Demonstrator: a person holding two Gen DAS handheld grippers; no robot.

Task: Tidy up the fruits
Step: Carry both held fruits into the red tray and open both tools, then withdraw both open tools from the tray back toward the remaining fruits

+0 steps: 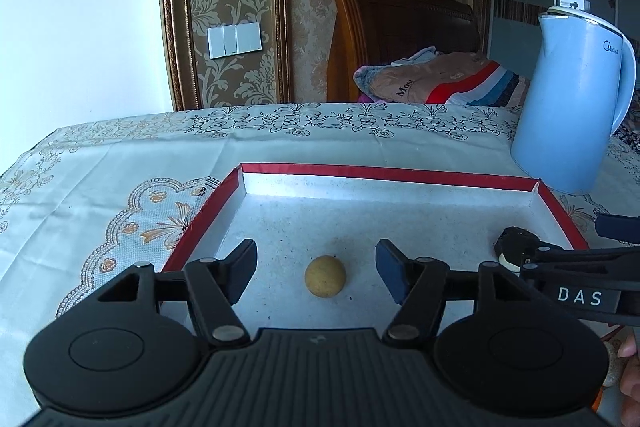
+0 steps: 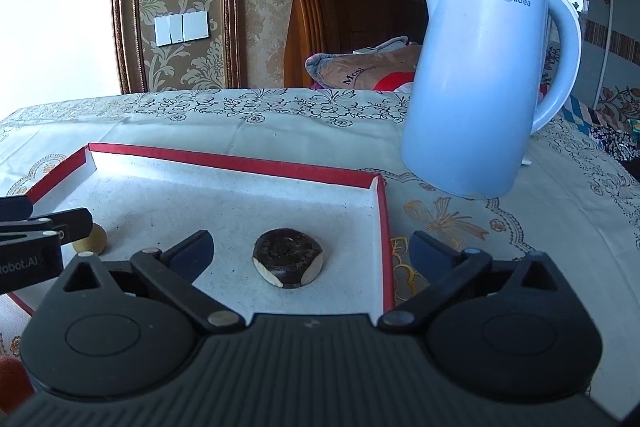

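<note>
Both tools open: L tool [image 1: 316, 271] round yellow fruit [image 1: 325, 275], R tool [image 2: 310, 257] dark fruit [image 2: 287, 263]

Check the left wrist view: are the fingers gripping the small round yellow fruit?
No, the small round yellow fruit lies free between the spread fingers.

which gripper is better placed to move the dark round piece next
Right. The right gripper is open with the dark piece lying centred between its fingers in the tray. The left gripper is open around the yellow ball instead.
</note>
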